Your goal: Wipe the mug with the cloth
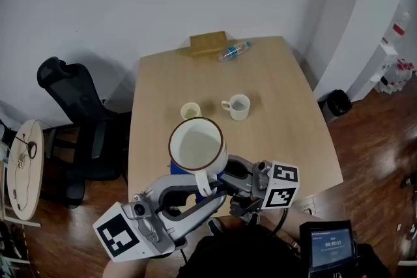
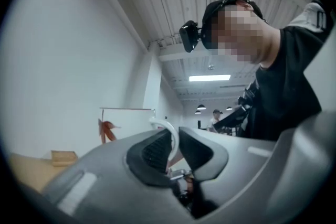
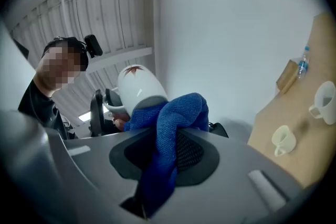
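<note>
Head view: left gripper [image 1: 207,191] clamps the mug [image 1: 197,145] by its handle [image 2: 171,136], raised at six o'clock over the table [image 1: 287,114]; right gripper [image 3: 167,149] pinches the cloth [image 3: 176,113] against its side; wiping seems under way, unfinished.

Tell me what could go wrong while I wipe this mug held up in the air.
1. The left gripper holds the mug only by its thin handle. Pressure from the cloth could twist the mug in the jaws, or make it slip and drop.
2. The cloth is only a bunched fold between the right gripper's jaws, so hard rubbing could drag it out.
</note>
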Motion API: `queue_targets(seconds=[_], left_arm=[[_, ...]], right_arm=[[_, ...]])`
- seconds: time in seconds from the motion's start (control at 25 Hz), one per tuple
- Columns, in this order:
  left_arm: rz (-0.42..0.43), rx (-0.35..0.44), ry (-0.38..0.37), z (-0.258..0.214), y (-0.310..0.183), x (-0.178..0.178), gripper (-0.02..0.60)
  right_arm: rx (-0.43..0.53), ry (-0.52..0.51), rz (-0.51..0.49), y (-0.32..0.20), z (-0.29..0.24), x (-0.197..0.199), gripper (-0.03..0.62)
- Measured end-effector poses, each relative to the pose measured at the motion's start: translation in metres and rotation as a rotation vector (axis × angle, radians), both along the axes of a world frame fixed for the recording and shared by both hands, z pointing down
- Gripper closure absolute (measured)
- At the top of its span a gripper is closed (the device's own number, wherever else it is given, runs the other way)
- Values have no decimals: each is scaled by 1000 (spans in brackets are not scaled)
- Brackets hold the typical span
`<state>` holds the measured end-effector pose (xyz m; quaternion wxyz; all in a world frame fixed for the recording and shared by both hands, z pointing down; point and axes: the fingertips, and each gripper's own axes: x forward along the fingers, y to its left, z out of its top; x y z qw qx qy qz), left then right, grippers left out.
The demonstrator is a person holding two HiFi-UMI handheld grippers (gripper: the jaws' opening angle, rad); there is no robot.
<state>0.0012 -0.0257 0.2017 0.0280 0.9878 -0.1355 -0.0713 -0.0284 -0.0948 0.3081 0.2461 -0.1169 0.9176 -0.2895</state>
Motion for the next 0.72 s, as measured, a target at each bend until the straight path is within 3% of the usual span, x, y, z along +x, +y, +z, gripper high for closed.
queue_targets(seconds=[0.2,0.36,0.56,0.72], left_arm=[[-52,-48,-51,16,-13,-11,535],[-69,-62,-70,27,-8,-17,534],[-93,-63,-100,42,-1,-23,534],[-179,-21,-195,72,-3,-31,531]], right_arm=[[73,94,-20,20,12,-5,503],[110,136,4,39,19,18,505],[83,94,168,15,8,77,503],[108,170,310,-9,5,117,504]])
